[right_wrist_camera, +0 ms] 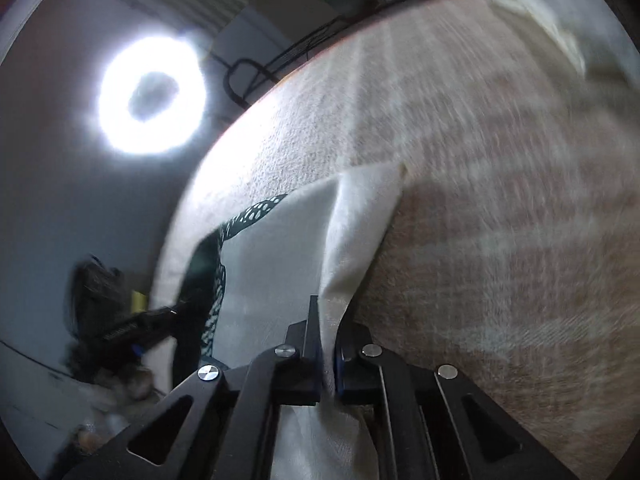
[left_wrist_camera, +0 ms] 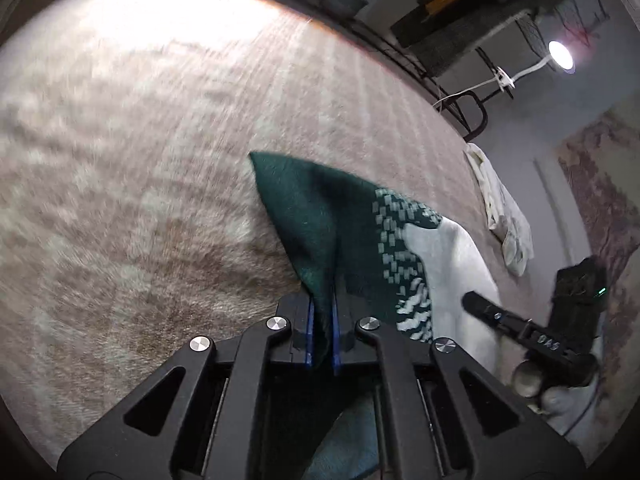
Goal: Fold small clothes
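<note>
Left hand-held gripper [left_wrist_camera: 322, 320]: clamped on green end of garment [left_wrist_camera: 320, 216]
Right hand-held gripper [right_wrist_camera: 328, 344]: clamped on its white end
Carpet [left_wrist_camera: 140, 160]: beneath, blurred

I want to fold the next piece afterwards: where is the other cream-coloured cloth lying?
In the left wrist view the crumpled cream cloth lies at the right edge of the beige blanket, beyond the green-and-white garment pinched by both grippers.

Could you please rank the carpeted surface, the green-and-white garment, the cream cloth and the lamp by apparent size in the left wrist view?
1. carpeted surface
2. green-and-white garment
3. cream cloth
4. lamp

The garment sits nearest the camera, which inflates it.
</note>
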Action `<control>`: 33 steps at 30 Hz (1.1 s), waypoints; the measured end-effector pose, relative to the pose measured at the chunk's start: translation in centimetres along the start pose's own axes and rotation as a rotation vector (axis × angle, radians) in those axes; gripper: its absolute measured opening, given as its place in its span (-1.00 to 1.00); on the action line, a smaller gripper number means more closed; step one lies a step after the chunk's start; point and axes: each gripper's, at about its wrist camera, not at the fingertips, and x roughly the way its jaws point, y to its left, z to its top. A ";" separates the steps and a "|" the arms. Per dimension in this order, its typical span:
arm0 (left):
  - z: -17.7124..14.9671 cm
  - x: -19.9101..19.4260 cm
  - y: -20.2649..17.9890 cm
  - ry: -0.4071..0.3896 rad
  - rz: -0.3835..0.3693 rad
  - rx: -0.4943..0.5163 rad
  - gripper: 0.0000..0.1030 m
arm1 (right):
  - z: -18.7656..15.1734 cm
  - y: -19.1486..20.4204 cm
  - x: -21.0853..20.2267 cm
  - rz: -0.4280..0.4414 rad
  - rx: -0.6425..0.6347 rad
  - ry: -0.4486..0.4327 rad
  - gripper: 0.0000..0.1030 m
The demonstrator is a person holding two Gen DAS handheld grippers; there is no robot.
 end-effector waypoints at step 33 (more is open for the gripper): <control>2.3 7.3 -25.3 -0.029 -0.184 0.324 -0.94 | 4.7 -6.8 -20.6 -0.287 -0.140 -0.273 -0.98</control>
